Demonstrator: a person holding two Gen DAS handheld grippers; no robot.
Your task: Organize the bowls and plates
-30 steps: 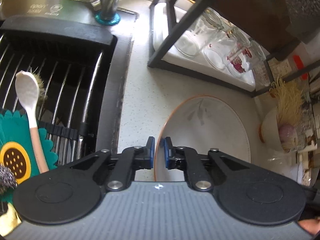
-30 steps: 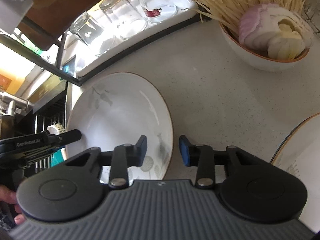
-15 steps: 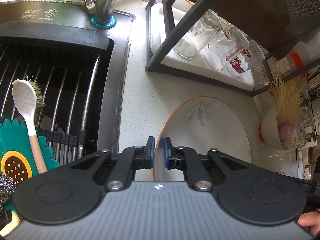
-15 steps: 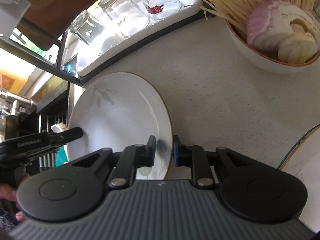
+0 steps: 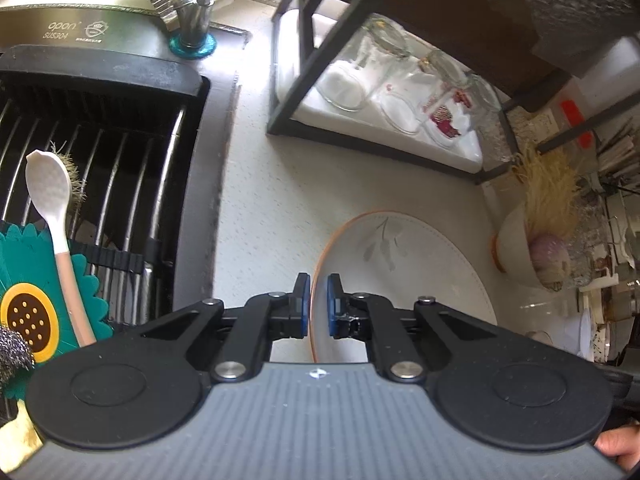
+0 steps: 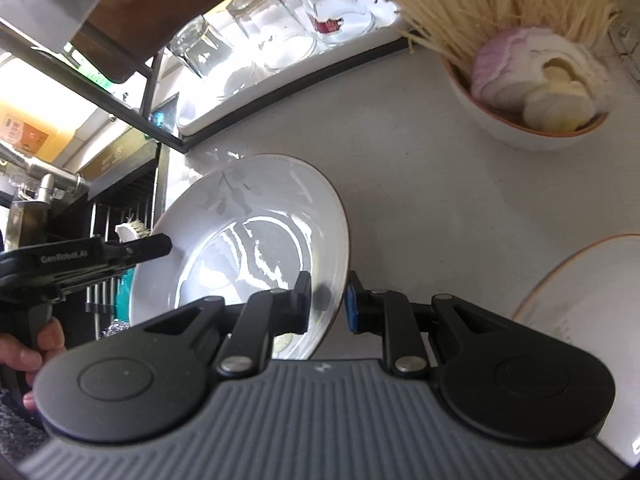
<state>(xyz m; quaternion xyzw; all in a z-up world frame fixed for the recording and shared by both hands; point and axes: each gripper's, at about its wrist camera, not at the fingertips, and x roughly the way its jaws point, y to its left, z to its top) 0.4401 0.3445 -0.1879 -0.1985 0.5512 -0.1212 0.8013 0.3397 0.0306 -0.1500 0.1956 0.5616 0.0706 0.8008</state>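
white porcelain with an orange edge and a grey leaf print: this plate point(image 6: 248, 236) is the thing in hand, and it is held from two sides, tilted, its far edge near the counter point(image 6: 400, 168). the left gripper point(image 5: 318, 306) has its jaws clamped on the left rim. the right gripper point(image 6: 328, 300) has its jaws just closed on the right rim, and the rim is between them. i judge the step is lifting this plate to carry it to the second plate point(image 6: 580, 292), which lies well apart on the right. the next move calls for both hands rising together and level, so the rim does not slip. both grippers point steeply down.
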